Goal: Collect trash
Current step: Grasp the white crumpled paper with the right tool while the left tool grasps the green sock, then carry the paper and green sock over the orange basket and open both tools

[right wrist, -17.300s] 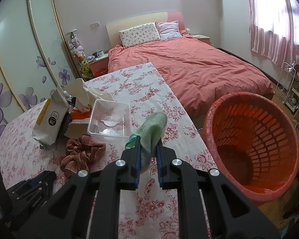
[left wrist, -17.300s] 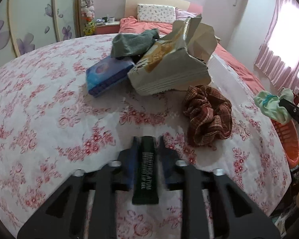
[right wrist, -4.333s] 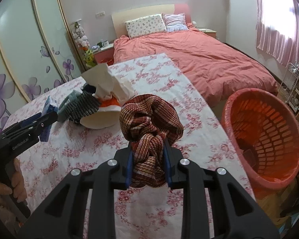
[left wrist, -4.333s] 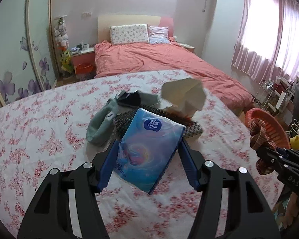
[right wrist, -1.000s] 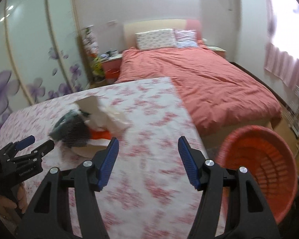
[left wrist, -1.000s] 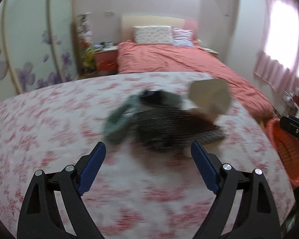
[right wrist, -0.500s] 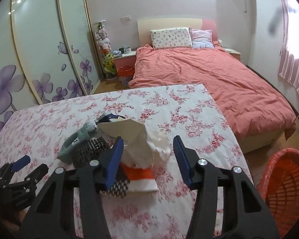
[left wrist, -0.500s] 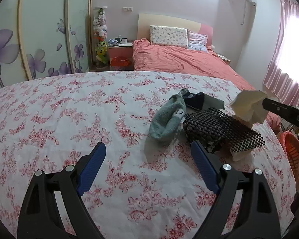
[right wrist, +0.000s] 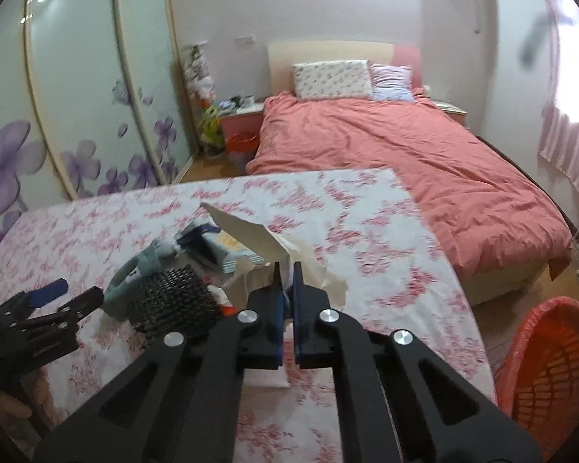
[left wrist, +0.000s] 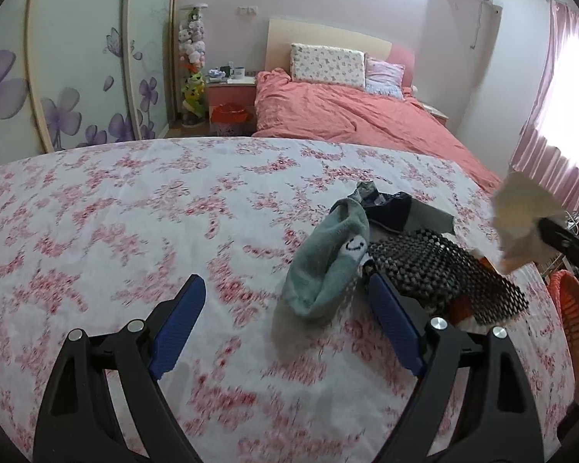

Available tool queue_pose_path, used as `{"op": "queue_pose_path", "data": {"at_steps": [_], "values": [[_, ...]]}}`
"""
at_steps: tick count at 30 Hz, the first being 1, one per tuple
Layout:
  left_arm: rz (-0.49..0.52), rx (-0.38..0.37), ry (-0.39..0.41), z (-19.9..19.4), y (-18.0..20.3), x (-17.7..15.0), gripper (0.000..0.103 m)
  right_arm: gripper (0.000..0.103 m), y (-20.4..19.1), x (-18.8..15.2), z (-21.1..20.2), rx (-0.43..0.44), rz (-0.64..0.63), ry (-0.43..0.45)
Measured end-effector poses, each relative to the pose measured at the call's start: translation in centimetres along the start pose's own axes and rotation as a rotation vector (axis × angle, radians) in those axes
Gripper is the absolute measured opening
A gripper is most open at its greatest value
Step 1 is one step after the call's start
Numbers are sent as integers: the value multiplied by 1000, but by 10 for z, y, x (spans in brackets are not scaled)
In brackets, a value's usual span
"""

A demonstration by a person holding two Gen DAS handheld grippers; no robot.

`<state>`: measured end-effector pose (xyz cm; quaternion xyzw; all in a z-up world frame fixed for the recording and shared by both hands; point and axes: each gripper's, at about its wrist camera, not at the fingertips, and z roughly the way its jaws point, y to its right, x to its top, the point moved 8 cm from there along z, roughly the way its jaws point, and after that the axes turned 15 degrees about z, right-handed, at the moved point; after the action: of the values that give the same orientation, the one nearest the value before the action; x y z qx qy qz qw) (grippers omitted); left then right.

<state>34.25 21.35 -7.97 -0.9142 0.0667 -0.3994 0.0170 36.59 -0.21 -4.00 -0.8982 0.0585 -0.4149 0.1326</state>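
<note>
Your left gripper (left wrist: 283, 310) hangs wide apart and empty over the pink-flowered tablecloth (left wrist: 135, 212), its right finger just beside the grey-green sock (left wrist: 328, 258) and the black mesh cloth (left wrist: 444, 270). Further right, your right gripper (right wrist: 285, 283) is clamped narrow on the crumpled cream paper wrapper (right wrist: 258, 243) in the pile. The orange plastic slatted basket (right wrist: 552, 366) stands off the table's right edge.
</note>
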Motion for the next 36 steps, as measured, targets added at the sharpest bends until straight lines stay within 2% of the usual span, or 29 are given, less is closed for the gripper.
{"op": "queue_pose_path", "data": {"at_steps": [5, 9, 11, 12, 15, 16, 18, 30, 36], "values": [[2, -35, -44, 24, 6, 7, 78, 4, 18, 5, -11, -15, 34, 17], [1, -54, -86, 40, 9, 7, 68, 4, 28, 6, -14, -17, 59, 15], [18, -58, -108, 47, 12, 7, 60, 4, 33, 6, -14, -19, 69, 11], [26, -75, -117, 50, 14, 6, 47, 4, 35, 6, -14, -20, 74, 8], [20, -113, -116, 50, 16, 6, 24, 4, 40, 4, -15, -25, 80, 4], [8, -125, -114, 49, 15, 6, 18, 4, 41, 3, -15, -25, 81, 3], [-7, -129, -96, 42, 11, 7, 13, 4, 43, 2, -18, -24, 84, 4], [-19, -83, -13, -7, 10, 22, 9, 4, 46, 3, -58, -29, 61, 64], [6, -98, 32, -41, 36, 33, 9, 4, 53, 3, -92, -25, 68, 109]]}}
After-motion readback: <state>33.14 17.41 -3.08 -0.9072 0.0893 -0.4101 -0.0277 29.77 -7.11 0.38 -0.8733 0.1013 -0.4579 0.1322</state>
